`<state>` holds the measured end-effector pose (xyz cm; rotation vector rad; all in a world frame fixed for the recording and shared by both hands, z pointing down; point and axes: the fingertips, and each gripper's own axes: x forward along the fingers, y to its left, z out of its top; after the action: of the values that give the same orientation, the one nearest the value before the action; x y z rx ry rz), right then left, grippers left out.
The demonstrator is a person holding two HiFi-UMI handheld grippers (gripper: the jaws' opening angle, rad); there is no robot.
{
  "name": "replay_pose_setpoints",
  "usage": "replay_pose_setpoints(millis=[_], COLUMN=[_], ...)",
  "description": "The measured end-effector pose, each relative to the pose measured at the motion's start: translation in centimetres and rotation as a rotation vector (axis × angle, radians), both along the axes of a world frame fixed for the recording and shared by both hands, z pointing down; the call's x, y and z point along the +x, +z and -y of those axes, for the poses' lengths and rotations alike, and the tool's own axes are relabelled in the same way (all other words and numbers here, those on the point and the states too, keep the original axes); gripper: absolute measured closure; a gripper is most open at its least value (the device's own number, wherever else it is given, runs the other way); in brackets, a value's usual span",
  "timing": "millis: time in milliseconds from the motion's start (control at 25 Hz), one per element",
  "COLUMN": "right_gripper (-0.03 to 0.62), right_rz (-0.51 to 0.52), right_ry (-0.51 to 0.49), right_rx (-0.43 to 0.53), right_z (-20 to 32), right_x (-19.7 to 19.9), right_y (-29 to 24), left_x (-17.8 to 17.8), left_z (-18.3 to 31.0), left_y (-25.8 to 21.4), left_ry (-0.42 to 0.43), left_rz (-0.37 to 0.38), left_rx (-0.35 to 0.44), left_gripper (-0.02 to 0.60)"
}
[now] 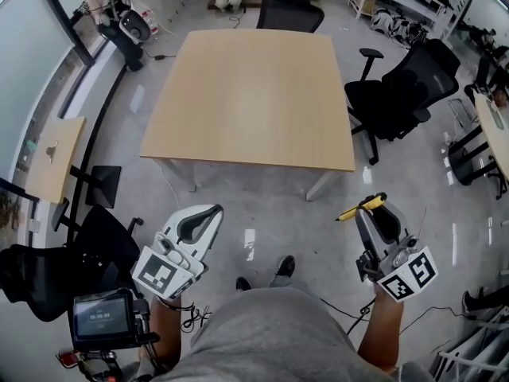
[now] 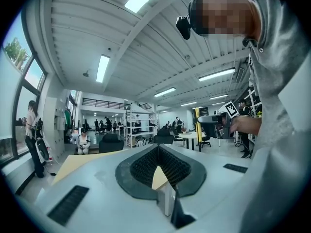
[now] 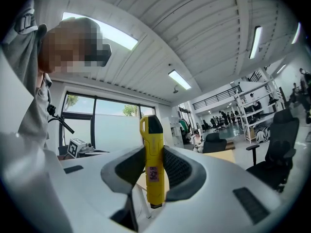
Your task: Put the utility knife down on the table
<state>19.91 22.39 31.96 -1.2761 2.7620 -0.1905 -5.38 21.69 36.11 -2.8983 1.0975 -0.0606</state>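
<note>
A yellow utility knife [image 1: 360, 207] with a black tip sits crosswise between the jaws of my right gripper [image 1: 377, 213], which is shut on it. In the right gripper view the knife [image 3: 154, 164] stands upright between the dark pads, with its black end on top. The gripper hangs over the floor, near the front right corner of the light wooden table [image 1: 250, 94], well short of it. My left gripper [image 1: 205, 217] is also over the floor, before the table's front left corner. Its jaws meet at the tips with nothing between them [image 2: 158, 148].
Black office chairs stand to the right of the table [image 1: 398, 94] and behind it [image 1: 290, 10]. A small wooden side table [image 1: 52, 157] is at the left. A device with a screen [image 1: 102, 317] sits at the lower left. The person's shoes [image 1: 278, 270] rest on the glossy floor.
</note>
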Motion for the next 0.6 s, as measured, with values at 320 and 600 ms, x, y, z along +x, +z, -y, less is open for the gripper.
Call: replay_pose_setpoints(millis=[320,600], right_gripper=[0.477,0.477], right_rz=[0.01,0.024], right_ry=[-0.029,-0.039], right_rx=[0.004,-0.002], right_z=[4.7,6.9], right_x=[6.2,11.2], right_y=[-0.1,0.8], left_x=[7.1,12.5], left_z=[4.2,6.9], left_y=[-0.7,0.2], left_ry=[-0.008,-0.005], left_rz=[0.012,0.003], left_rx=[0.009,-0.03], left_gripper=[0.575,0.575])
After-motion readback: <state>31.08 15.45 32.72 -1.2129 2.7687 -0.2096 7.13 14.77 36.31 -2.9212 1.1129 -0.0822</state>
